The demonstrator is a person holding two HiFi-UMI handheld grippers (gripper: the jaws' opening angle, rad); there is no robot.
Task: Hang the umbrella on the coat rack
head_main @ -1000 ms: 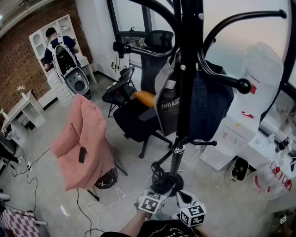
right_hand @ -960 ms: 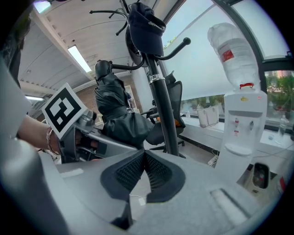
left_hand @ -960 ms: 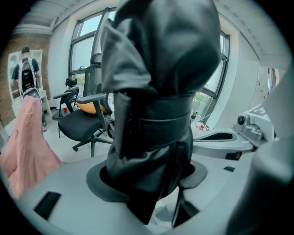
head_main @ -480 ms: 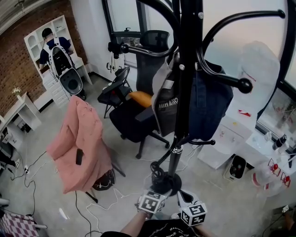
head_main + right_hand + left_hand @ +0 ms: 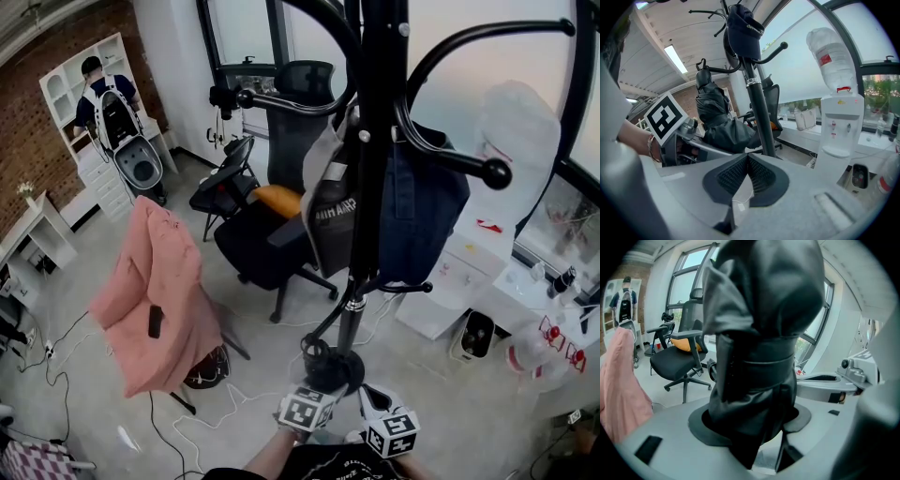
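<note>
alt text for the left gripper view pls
A folded black umbrella, clamped in the jaws of the left gripper, fills the centre. Behind it at left stand a black office chair and a pink garment, before tall windows.

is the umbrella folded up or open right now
Folded. In the left gripper view the umbrella is a tight dark bundle with a strap round it, clamped in the left gripper.
</note>
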